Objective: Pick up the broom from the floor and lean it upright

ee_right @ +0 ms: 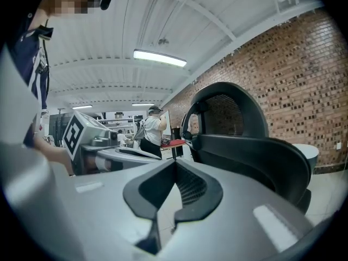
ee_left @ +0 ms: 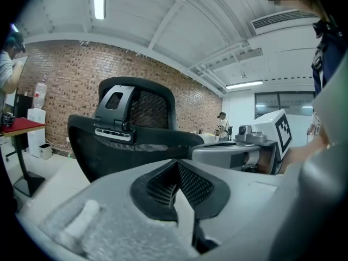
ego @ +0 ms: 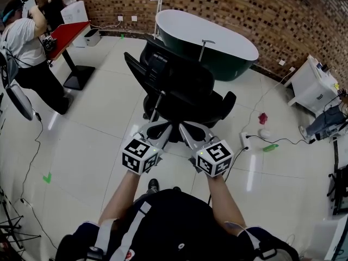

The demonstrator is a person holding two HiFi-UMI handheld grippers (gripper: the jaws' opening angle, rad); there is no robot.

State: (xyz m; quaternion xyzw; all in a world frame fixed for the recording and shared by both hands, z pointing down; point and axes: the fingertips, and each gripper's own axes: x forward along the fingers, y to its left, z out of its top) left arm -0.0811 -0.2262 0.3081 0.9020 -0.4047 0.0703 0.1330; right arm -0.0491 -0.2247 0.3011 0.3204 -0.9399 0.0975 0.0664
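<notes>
Both your grippers are closed and hold nothing. The left gripper (ego: 158, 127) has its jaws pressed together on air, and the right gripper (ego: 190, 128) also meets at the tips with nothing between. They sit side by side, pointing at the chair (ego: 185, 86) just ahead. The only candidate for the broom is a thin pale rod (ego: 158, 105) standing steeply against the chair, just beyond the left gripper's tips, so your left hand is nearer. Its long axis runs up and away from you, close to upright. You cannot be sure it is the broom, since no brush head shows and neither gripper view catches it. If it is, the leaning looks already done, and no broom shows on the floor (ego: 92, 145).
</notes>
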